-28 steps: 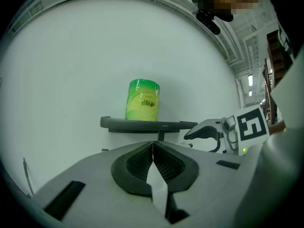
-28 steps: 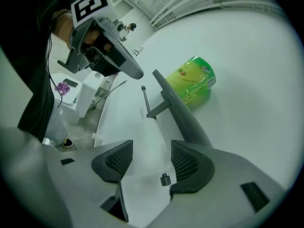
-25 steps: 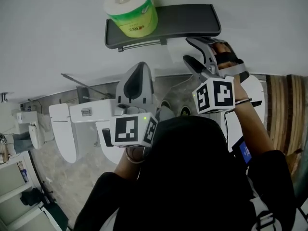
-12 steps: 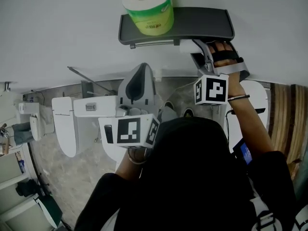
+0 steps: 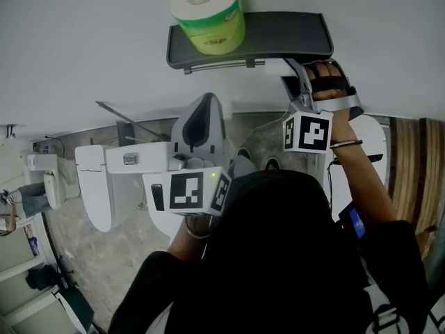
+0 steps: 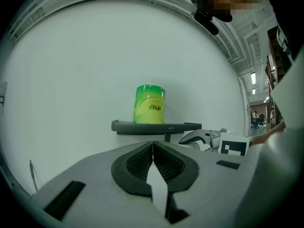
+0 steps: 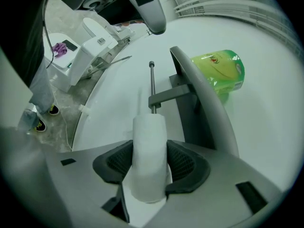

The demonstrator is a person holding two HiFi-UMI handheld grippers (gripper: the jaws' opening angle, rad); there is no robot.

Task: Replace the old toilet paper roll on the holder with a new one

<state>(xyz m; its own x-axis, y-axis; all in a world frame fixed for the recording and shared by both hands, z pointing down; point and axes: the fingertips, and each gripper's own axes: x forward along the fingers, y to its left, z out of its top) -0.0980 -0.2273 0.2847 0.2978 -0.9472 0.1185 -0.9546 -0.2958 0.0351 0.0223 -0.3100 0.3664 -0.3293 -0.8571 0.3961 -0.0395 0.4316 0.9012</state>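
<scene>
As the right gripper [image 7: 149, 152], jaws just closing, pinches the old roll [image 7: 148, 127] on the bar [image 7: 152, 87] under the shelf's [image 5: 285, 37] right end, removal looks in hand and sliding it off comes next, with the left gripper [image 6: 153, 158] shut and empty and the new roll [image 5: 207, 16] at the shelf's left end.

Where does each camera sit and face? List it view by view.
Head view: head-mounted, looking down at the shelf; arms, left gripper, right gripper show.
Left gripper view: behind its shut jaws, faces the green-wrapped toilet paper roll.
Right gripper view: behind its jaws, just closed further onto a white roll; looks along the holder bar.
Shared: shelf, green-wrapped roll.
</scene>
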